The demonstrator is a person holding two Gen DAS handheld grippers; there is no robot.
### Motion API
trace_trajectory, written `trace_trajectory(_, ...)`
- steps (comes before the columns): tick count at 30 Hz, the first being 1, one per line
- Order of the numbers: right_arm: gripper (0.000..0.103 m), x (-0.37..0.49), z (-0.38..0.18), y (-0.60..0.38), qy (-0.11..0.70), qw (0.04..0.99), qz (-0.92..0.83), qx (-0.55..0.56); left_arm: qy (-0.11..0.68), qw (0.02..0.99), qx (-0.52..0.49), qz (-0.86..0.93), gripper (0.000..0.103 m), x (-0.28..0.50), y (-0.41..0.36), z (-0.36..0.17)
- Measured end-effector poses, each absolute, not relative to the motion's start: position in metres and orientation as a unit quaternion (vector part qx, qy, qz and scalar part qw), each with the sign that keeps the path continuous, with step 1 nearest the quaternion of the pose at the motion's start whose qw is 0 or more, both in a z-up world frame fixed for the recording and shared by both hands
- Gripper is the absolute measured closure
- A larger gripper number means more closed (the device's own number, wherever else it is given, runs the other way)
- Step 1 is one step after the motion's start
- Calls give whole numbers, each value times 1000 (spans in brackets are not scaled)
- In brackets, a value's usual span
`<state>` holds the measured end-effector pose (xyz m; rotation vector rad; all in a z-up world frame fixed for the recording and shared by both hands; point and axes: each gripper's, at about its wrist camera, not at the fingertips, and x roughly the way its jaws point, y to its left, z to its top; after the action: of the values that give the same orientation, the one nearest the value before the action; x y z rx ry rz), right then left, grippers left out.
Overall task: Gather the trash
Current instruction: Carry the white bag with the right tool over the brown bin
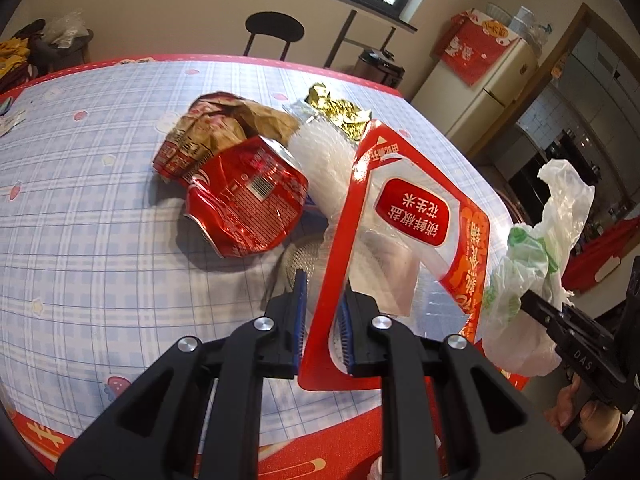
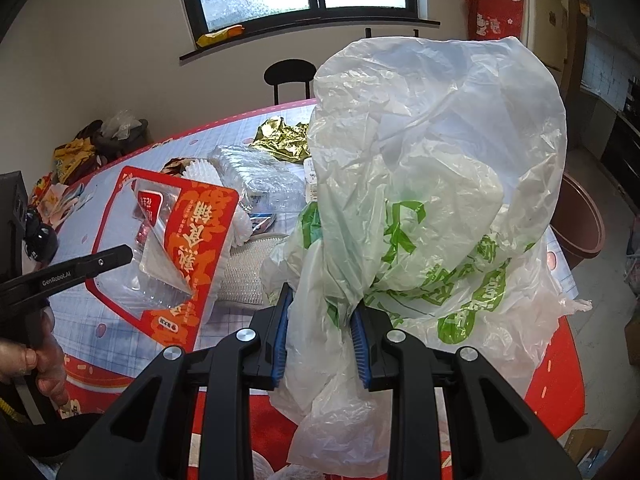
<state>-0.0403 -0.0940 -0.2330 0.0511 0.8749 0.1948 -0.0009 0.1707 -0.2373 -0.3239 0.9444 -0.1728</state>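
Note:
My left gripper point(image 1: 322, 312) is shut on a red snack packet with a clear window point(image 1: 408, 224) and holds it upright above the table; the packet also shows in the right wrist view point(image 2: 168, 248). My right gripper point(image 2: 320, 340) is shut on a white plastic bag with green print point(image 2: 420, 200), held up at the table's right edge; the bag shows in the left wrist view point(image 1: 532, 272). On the table lie a crushed red can point(image 1: 248, 200), a crumpled brown and red wrapper point(image 1: 216, 128), a gold foil wrapper point(image 1: 340, 110) and clear plastic packaging point(image 1: 320, 160).
The table has a blue checked cloth with a red border point(image 1: 100, 208). A black stool point(image 1: 274, 34) stands behind it, a fridge point(image 1: 488, 92) at the right. A brown tub point(image 2: 580, 224) sits on the floor to the right.

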Motion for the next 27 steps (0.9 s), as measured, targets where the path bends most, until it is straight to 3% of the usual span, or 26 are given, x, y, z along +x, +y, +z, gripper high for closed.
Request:
trace_trajectory(14,76,-11,-231,-134,414,894,169,20,425,887,-179,9,85,-9,159,-214)
trace_trajectory(27,75,69,-208,-311,373,909,177,56,388,891,-223,72,85,16,56,-170)
